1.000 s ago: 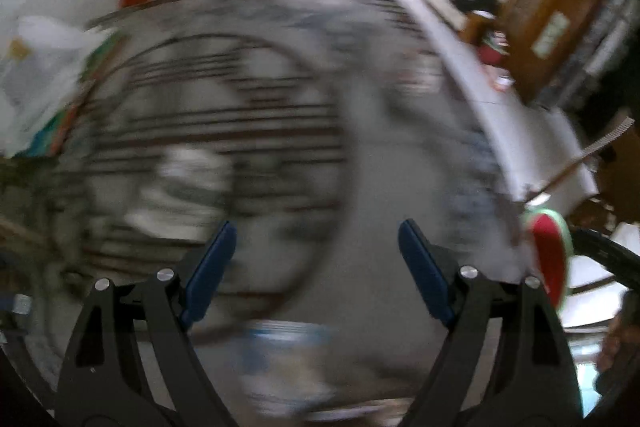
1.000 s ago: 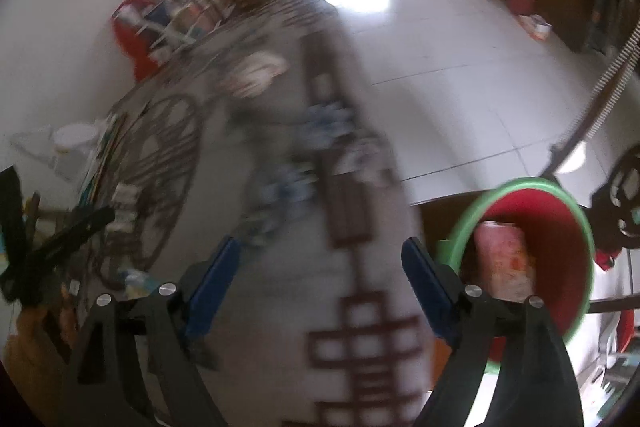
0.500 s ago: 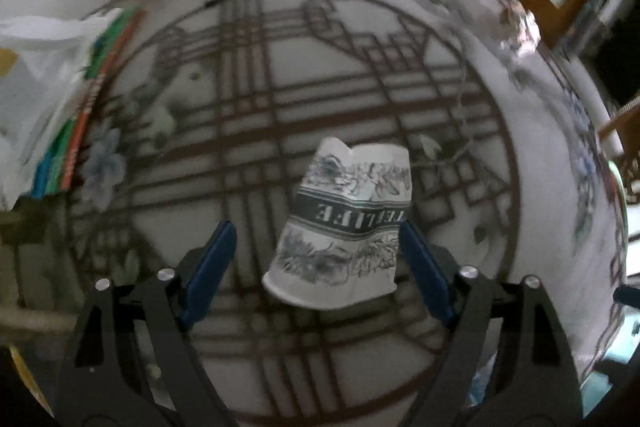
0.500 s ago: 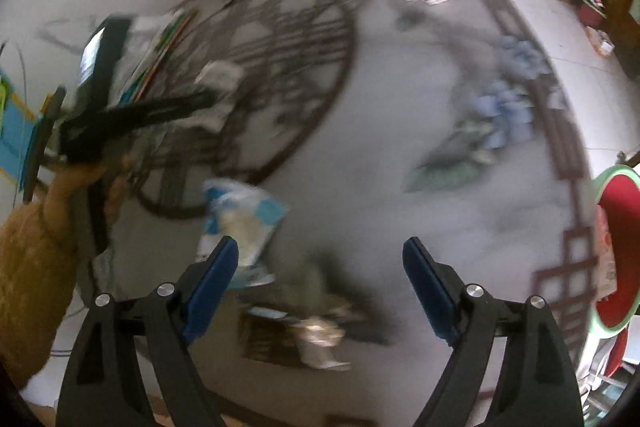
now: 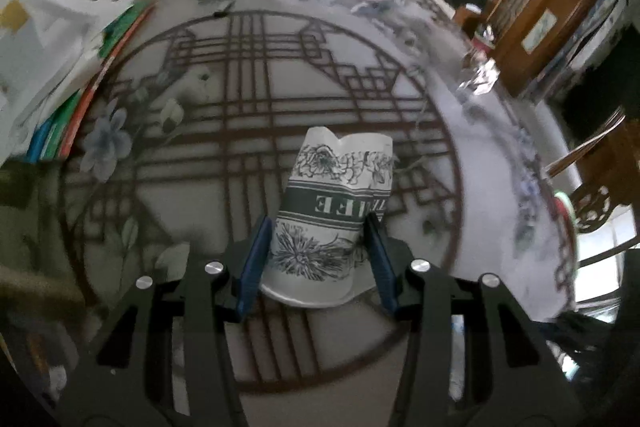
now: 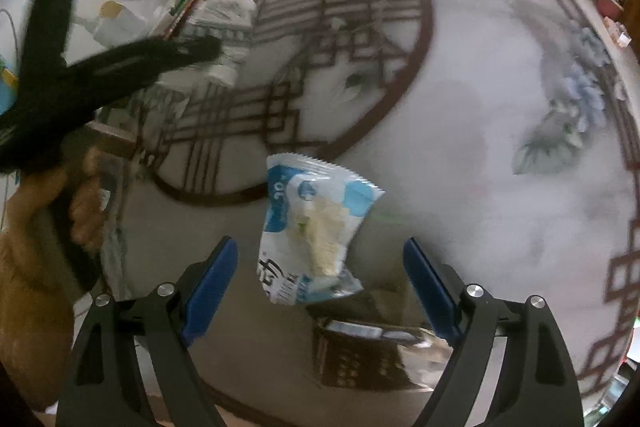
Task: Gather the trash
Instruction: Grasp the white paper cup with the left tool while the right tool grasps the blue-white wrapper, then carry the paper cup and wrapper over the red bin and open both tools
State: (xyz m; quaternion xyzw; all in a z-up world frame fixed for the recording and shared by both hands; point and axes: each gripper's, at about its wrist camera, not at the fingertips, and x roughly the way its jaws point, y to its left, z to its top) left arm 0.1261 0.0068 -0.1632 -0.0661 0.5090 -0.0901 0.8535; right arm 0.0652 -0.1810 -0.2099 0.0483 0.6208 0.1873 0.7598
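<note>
On the patterned surface (image 5: 460, 131), the left gripper (image 5: 318, 251), wide apart a second ago, is closing its fingers onto the crumpled cup (image 5: 334, 211) lying between them, while the right gripper (image 6: 316, 283) now hangs open over a wrapper (image 6: 316, 227), so both pickups look close.

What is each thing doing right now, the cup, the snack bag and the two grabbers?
Cup: crumpled, lying on the table, between the left gripper's pads.
Bag: lying crinkled on the table, untouched.
Left gripper: closing on the cup, pads at its sides.
Right gripper: open, on either side of the bag.
</note>
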